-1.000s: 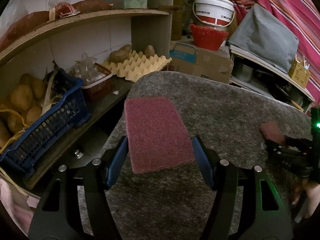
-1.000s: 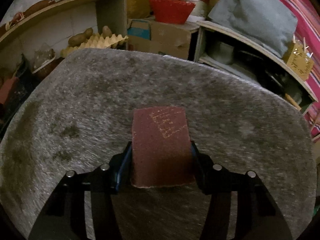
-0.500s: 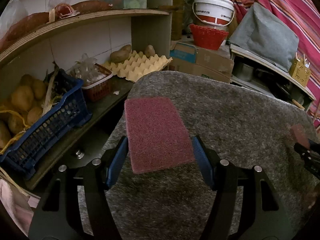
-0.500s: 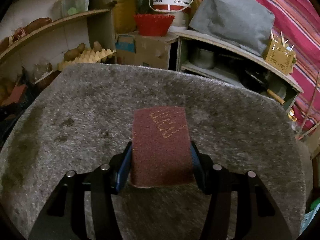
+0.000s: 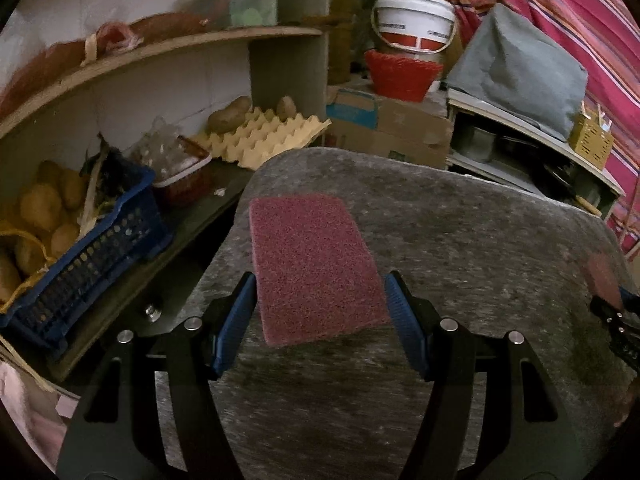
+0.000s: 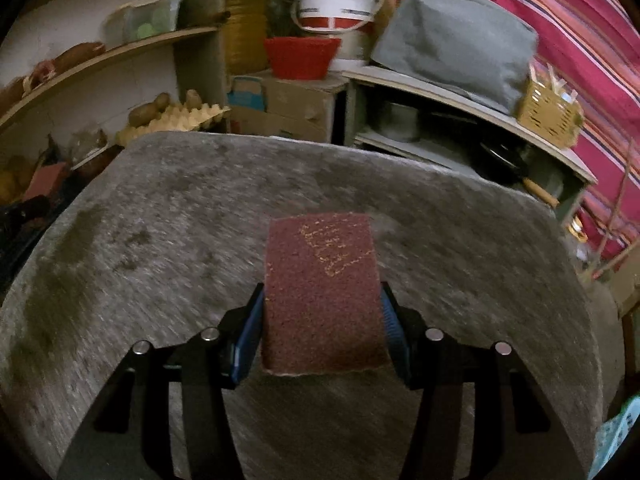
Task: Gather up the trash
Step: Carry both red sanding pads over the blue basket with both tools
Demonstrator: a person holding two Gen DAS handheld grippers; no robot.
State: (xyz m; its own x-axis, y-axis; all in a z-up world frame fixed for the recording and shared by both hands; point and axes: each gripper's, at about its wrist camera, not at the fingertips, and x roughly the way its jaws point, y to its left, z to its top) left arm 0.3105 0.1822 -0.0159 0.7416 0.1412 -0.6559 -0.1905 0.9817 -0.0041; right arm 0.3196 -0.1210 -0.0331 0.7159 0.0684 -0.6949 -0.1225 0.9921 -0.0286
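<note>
My left gripper (image 5: 320, 304) is shut on a pink scouring pad (image 5: 312, 264), which sticks out forward above the grey fuzzy tabletop (image 5: 460, 240). My right gripper (image 6: 322, 316) is shut on a darker maroon scouring pad (image 6: 322, 288) with yellowish scratch marks on top, held over the same grey surface (image 6: 160, 240). In the left wrist view the right gripper (image 5: 612, 308) shows at the far right edge with its pad (image 5: 602, 272). In the right wrist view the left pad (image 6: 46, 176) appears at the far left.
Left of the table a shelf holds a blue crate of potatoes (image 5: 80, 240), a small red basket (image 5: 184, 176) and an egg tray (image 5: 264, 136). Behind stand cardboard boxes (image 5: 392, 128), a red bowl (image 5: 402, 76), a white bucket (image 5: 414, 20) and a grey cover (image 5: 516, 68).
The right gripper with its maroon pad has slid toward the right side of the table, nearly leaving the left wrist view. The left gripper has stayed in place with its pad.
</note>
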